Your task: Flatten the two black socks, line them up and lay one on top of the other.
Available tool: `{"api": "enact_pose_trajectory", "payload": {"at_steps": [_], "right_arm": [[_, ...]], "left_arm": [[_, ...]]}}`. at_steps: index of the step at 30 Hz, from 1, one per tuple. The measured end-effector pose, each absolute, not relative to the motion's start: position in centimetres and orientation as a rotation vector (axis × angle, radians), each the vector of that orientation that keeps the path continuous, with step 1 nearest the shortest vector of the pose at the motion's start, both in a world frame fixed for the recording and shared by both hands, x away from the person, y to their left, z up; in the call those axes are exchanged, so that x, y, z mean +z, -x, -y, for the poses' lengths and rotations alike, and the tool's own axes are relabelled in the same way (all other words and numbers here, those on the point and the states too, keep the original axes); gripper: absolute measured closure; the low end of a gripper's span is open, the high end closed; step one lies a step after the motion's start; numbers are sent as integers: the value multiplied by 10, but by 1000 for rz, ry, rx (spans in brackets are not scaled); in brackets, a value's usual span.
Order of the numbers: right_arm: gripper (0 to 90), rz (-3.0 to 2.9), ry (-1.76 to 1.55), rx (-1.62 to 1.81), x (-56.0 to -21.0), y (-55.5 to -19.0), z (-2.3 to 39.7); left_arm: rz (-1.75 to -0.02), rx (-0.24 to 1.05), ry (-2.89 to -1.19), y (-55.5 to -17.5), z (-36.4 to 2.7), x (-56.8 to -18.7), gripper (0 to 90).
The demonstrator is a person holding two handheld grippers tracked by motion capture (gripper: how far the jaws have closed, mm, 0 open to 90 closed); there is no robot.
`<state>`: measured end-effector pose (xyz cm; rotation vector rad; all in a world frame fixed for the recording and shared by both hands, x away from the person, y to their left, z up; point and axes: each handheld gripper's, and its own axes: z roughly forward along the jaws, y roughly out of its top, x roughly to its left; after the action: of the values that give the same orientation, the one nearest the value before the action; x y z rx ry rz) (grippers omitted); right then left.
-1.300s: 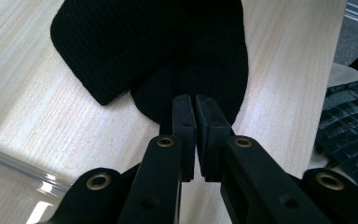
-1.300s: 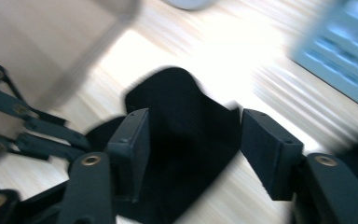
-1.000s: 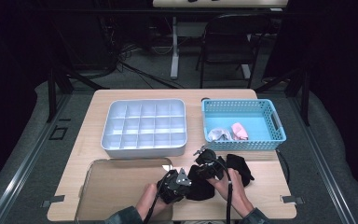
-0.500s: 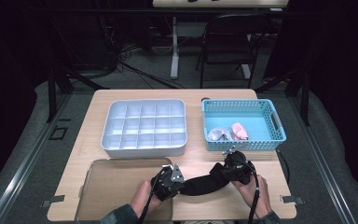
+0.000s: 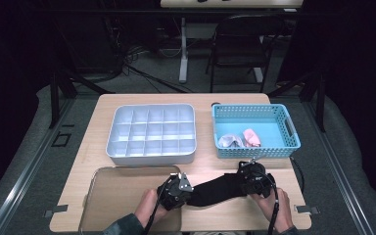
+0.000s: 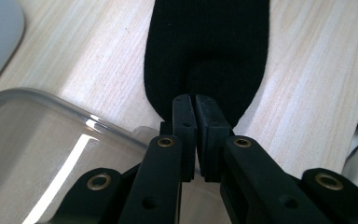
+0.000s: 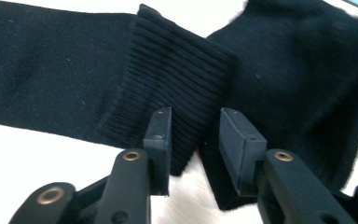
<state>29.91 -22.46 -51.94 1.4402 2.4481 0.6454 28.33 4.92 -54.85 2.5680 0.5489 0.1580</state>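
Observation:
A black sock (image 5: pixel 215 188) lies stretched flat across the front of the table between my two grippers. My left gripper (image 5: pixel 190 193) is shut on its rounded toe end (image 6: pixel 209 51), jaws (image 6: pixel 195 100) pinched together on the fabric. My right gripper (image 5: pixel 244 182) is at the other end, where the ribbed cuff (image 7: pixel 177 79) lies folded between its jaws. Those jaws (image 7: pixel 196 116) have just been opening, and a gap shows beside the cuff. A second piece of black fabric (image 7: pixel 307 93) lies just beyond the cuff.
A grey compartment tray (image 5: pixel 152 156) stands at the back left. A blue basket (image 5: pixel 254 152) at the back right holds a pink roll (image 5: pixel 252 138) and a grey roll (image 5: pixel 229 141). A clear plastic tray (image 5: pixel 103 176) sits at the front left, its rim (image 6: pixel 51 100) beside my left jaws.
My right gripper has moved right, drawing the bunched sock out straight, and its jaws now stand wider. The left gripper has stayed put, still pinching the toe.

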Motion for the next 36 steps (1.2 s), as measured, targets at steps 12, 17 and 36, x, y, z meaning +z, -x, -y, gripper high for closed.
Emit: {"api": "enact_pose_trajectory", "payload": {"at_steps": [12,17,36], "right_arm": [[584,-2617,-1325,506,-547,-313,203],[834,-2617,-1325,506,-547,-313,203],[834,-2366,-1656,1085,-523,-313,254]], "left_arm": [[-548,162,-2564,-286,-48,-549,847],[-548,162,-2564,-286,-48,-549,847],[-366,125,-2658,-278,-23,-555,627]]}}
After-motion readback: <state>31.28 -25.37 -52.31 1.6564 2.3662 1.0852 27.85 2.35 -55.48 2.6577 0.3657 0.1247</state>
